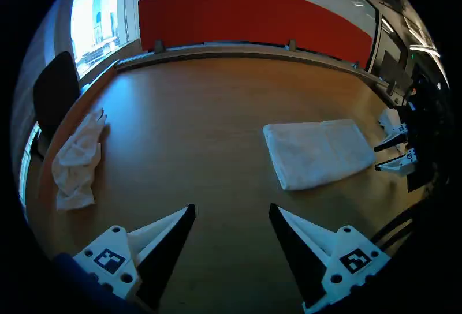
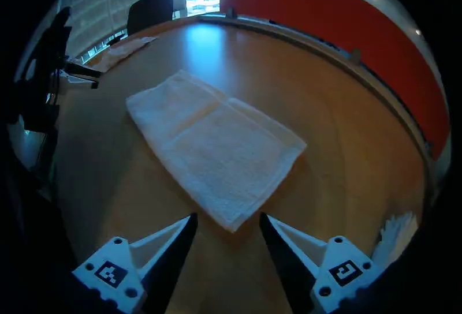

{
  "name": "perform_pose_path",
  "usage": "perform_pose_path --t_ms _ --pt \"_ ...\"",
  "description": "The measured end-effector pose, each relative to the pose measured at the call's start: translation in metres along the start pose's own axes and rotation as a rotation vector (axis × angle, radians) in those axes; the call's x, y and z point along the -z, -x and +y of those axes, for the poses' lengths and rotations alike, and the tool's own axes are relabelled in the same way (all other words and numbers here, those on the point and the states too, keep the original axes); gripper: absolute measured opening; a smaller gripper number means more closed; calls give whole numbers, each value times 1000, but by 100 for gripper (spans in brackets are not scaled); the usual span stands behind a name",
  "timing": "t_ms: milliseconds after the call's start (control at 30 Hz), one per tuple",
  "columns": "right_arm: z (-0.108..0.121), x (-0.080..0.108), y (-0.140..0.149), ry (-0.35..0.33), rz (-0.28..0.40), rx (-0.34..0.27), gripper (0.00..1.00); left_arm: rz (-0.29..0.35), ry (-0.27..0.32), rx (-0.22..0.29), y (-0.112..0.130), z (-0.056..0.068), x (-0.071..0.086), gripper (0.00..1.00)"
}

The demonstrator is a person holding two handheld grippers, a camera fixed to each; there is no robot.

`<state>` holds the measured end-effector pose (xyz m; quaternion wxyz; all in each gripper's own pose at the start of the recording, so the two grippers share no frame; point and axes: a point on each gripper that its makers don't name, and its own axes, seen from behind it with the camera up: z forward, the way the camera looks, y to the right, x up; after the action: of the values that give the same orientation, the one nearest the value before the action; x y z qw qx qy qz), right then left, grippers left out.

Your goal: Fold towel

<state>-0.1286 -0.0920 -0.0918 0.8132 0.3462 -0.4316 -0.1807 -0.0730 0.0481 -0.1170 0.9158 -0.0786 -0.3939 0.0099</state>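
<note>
My left tool (image 1: 231,210) is nearest in the left gripper view. Its two fingers are spread wide over bare wood and hold nothing. The towel (image 1: 317,152) lies flat on the bench (image 1: 190,123), off to the right and well apart from these fingers, as a neat pale rectangle. At its far edge I see the right tool (image 1: 378,159), pointing in at it. A crumpled cloth (image 1: 78,164) sits near the left rim of the bench.

In the right gripper view, the right tool (image 2: 227,219) is also wide open and empty. The near corner of the towel (image 2: 213,141) reaches in between its fingertips. The towel looks layered, with a step running across its middle.

The corner is where I think this could go wrong. If the fingers close on the top layer alone, lifting would peel the fold open rather than carry it over. The bench looks smooth and glossy, so a low, pushing approach could slide or bunch the whole towel. My left tool is far from the towel, so a one-sided lift would probably skew the edge.

The bench is broad, light brown wood with a curved far edge and a raised rail along it. Behind the rail stands a red partition (image 2: 346,31). A dark chair (image 2: 150,11) sits at the far end before a bright window (image 1: 98,19).
</note>
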Motion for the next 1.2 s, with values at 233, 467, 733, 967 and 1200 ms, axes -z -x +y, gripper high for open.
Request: perform_pose_path --t_ms 233,467,733,967,1200 --pt "1 -2 1 -5 -4 -1 61 -2 0 0 2 -1 2 95" --pt "3 -2 3 -9 -4 -13 37 -2 0 7 3 -2 4 95" --pt "2 -4 4 -19 -7 -17 17 -3 -2 7 5 -4 4 95" --pt "2 -5 5 -9 -15 -19 19 -3 -1 11 4 -4 4 95" --pt "1 -6 6 -9 -15 -7 13 -2 0 7 3 -4 4 95"
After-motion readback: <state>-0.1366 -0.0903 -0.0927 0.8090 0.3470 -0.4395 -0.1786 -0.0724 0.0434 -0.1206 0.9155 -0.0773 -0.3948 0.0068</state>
